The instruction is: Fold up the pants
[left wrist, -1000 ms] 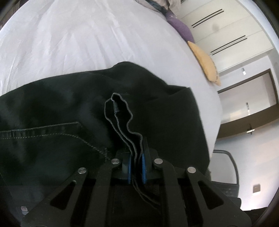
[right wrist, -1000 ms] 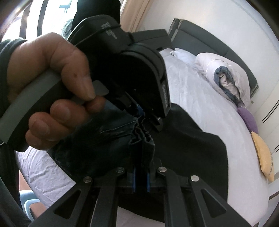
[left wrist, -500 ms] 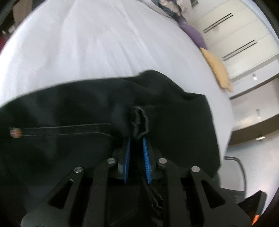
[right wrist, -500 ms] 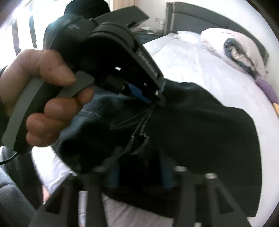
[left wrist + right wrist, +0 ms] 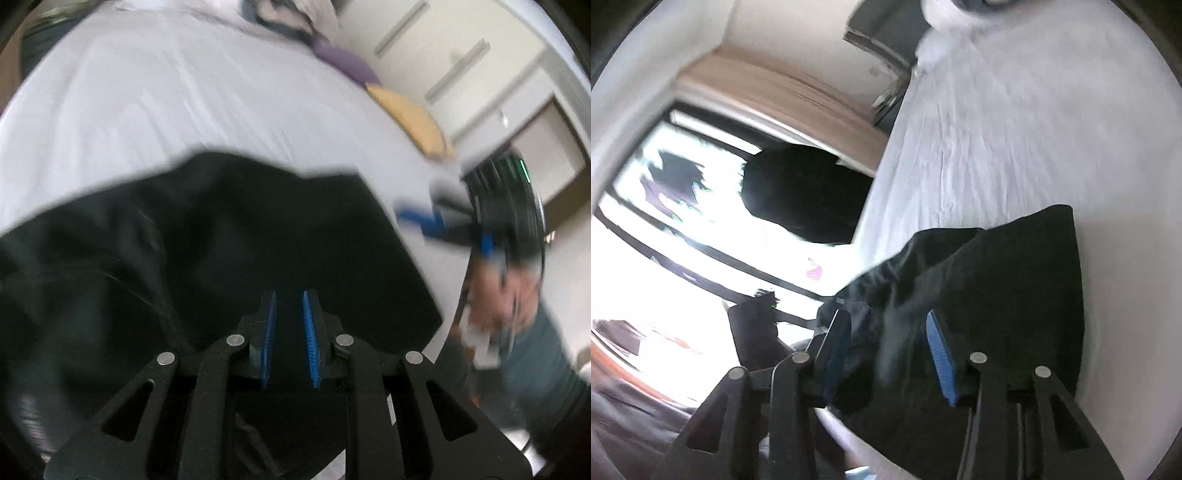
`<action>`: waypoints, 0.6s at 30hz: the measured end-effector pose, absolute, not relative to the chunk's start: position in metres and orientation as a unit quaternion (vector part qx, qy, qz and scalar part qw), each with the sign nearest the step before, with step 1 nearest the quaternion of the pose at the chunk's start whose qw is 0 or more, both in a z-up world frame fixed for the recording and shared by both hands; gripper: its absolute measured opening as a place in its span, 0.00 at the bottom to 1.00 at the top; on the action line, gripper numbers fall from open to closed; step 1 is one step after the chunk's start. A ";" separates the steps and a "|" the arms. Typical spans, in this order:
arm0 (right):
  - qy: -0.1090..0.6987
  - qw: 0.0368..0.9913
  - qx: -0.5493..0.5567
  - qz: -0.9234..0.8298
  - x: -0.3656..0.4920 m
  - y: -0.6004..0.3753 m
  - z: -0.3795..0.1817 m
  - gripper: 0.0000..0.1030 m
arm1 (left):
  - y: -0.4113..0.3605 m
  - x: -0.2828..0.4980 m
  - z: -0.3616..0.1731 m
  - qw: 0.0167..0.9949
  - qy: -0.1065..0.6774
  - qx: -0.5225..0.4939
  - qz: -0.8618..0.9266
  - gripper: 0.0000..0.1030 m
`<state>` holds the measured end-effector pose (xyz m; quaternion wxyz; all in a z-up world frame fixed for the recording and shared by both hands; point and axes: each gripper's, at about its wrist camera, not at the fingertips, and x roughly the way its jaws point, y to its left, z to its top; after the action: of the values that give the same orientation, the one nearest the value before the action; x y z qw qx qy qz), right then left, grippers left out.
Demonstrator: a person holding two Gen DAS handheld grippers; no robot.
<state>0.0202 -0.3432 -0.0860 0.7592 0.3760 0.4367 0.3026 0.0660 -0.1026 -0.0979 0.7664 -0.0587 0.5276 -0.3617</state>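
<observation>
Hovering over the cloth, my left black two-finger claw (image 5: 289,295): blue pads a narrow slot apart, nothing between them; the bunched hem it pinched a second ago has dropped out. Right black two-finger claw (image 5: 886,328): jaws have just been closing from a wider spread, standing apart, dark cloth in the gap but no pad pressing it; it has let go too, and the left wrist view shows it swung well clear off the bed's edge. Black denim pants (image 5: 229,236): lying released in a dark slab on the white bedsheet (image 5: 166,103), near the mattress edge. Yellow cushion (image 5: 410,118) and purple pillow (image 5: 347,62): well apart. Judgement: one fold laid; smoothing or a further fold likely remains.
</observation>
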 end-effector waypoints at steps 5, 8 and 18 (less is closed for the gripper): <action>0.542 0.694 0.351 0.318 0.065 -0.343 -0.151 0.25 | -0.117 0.056 -0.122 0.773 0.519 -0.033 -0.364 0.14; 0.541 0.693 0.364 0.308 0.087 -0.354 -0.165 0.04 | -0.115 0.058 -0.125 0.772 0.514 -0.044 -0.371 0.14; 0.538 0.685 0.382 0.308 0.050 -0.362 -0.158 0.16 | -0.102 0.062 -0.130 0.771 0.507 -0.095 -0.375 0.14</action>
<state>0.0504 -0.3621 -0.1577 0.6847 0.3824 0.5383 0.3084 0.0624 -0.1019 -0.1302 0.7708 -0.0951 0.5065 -0.3746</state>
